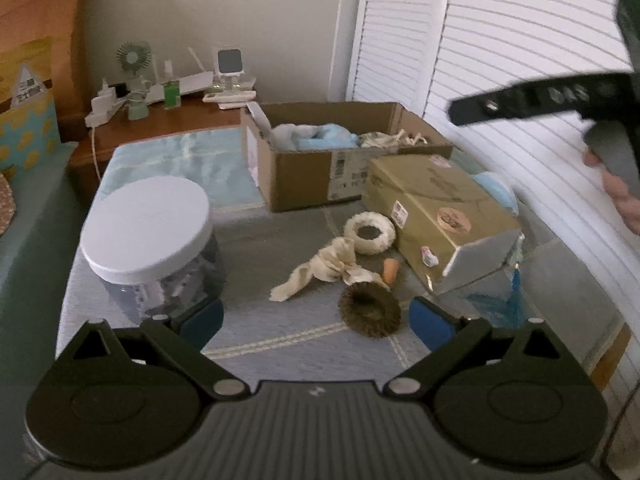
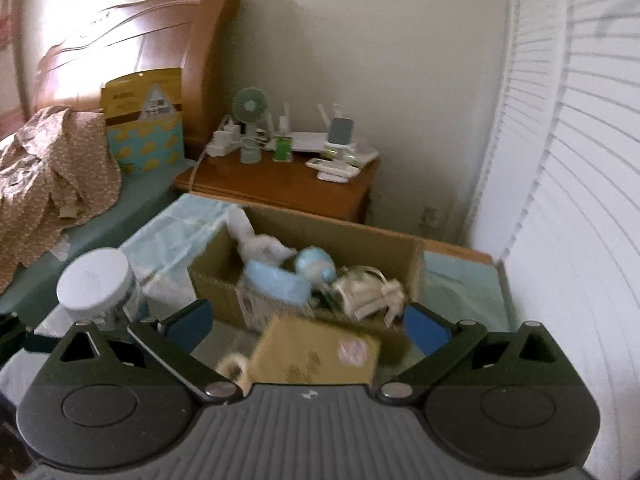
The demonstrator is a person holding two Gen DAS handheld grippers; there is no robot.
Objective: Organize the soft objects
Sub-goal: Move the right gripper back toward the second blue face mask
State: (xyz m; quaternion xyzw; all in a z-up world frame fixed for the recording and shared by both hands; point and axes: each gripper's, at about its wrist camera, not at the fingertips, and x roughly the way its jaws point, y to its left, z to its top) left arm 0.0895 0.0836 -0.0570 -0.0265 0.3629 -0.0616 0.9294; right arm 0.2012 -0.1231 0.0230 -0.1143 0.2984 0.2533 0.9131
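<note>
Ahead of both released tongs [image 1: 316,316] [image 2: 308,322], cream cloth strip [image 1: 324,270] lies lengthwise left-to-right.

Labels on the cardboard box [image 1: 344,168] and gold box [image 1: 436,208] are too blurred to read.

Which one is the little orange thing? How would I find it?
Start at the gold box lying on the grey mat. Just left of its near end sits the little orange thing, between the cream cloth strip and the box. It is the only orange item, smaller than the fuzzy rings.
</note>
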